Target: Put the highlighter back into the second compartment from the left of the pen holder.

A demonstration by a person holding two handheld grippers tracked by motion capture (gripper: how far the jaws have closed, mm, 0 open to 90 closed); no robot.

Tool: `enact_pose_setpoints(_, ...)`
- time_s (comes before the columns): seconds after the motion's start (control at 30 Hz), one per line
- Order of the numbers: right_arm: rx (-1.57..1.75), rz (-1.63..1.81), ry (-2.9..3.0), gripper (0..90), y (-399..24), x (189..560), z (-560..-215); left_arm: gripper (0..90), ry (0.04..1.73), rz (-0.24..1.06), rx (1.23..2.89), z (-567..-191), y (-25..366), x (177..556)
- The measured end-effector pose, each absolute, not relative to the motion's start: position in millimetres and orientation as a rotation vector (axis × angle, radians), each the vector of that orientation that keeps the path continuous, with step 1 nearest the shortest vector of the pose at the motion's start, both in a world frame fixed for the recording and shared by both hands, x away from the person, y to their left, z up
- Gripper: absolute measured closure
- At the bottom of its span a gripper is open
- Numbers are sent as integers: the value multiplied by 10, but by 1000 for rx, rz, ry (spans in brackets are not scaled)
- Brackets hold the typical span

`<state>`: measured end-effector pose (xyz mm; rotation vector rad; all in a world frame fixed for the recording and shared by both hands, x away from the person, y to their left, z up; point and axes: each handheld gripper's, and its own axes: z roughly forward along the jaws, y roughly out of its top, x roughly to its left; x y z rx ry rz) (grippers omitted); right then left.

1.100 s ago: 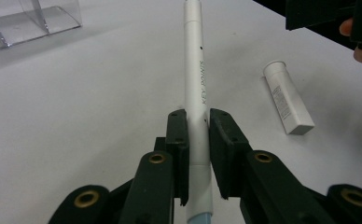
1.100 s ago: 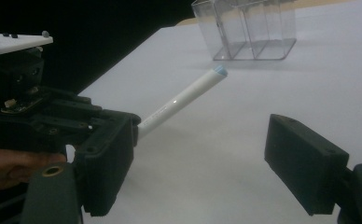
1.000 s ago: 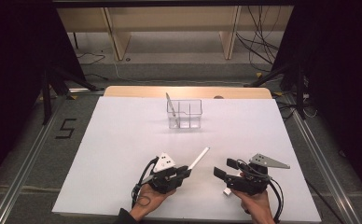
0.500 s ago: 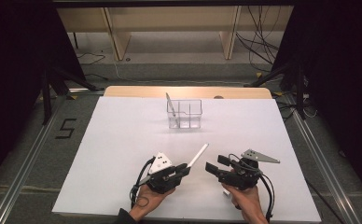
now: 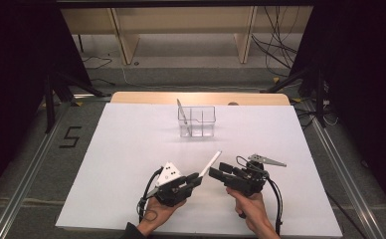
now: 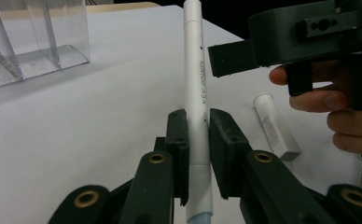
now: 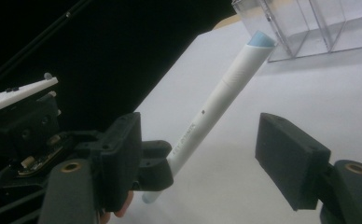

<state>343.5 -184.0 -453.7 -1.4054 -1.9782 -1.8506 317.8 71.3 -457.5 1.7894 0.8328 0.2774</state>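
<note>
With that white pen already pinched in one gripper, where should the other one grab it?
On the bare barrel above the left gripper, which clamps the white pen low. The right gripper, jaws just narrowing around the shaft without touching, best comes from the side, since the pen slants free over the table.

— What's the desk (image 5: 131, 164) like from where you sit?

— I see a white top, with a strip of pale wood showing along its far edge. It stands on a grey floor (image 5: 27, 164) marked with a black 5 off its left side.

— And what lies on it?

— I count two things. A clear plastic organiser (image 5: 197, 121) with compartments stands near the far edge, about mid-width. A small white cap (image 6: 275, 126) lies on its side on the near part; I see it in the left gripper view.
</note>
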Motion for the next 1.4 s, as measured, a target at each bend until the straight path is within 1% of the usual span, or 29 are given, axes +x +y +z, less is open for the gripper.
enact_pose_setpoints(0.53, -1396, -1824, -1794, 524, -1784, 3553, -4585, 778, 815, 268, 1776, -4552, 693, 3137)
enact_pose_setpoints(0.87, -1386, -1820, -1756, 630, -1761, 3576, -4600, 778, 800, 266, 1767, -4541, 686, 3119)
enact_pose_setpoints(1.13, -1385, -1816, -1743, 734, -1765, 3574, -4601, 777, 791, 271, 1759, -4536, 690, 3113)
enact_pose_setpoints(1.3, -1364, -1825, -1718, 781, -1764, 3572, -4592, 775, 789, 261, 1757, -4554, 678, 3113)
enact_pose_setpoints(1.4, -1351, -1836, -1728, 787, -1754, 3557, -4579, 768, 794, 239, 1741, -4563, 681, 3115)
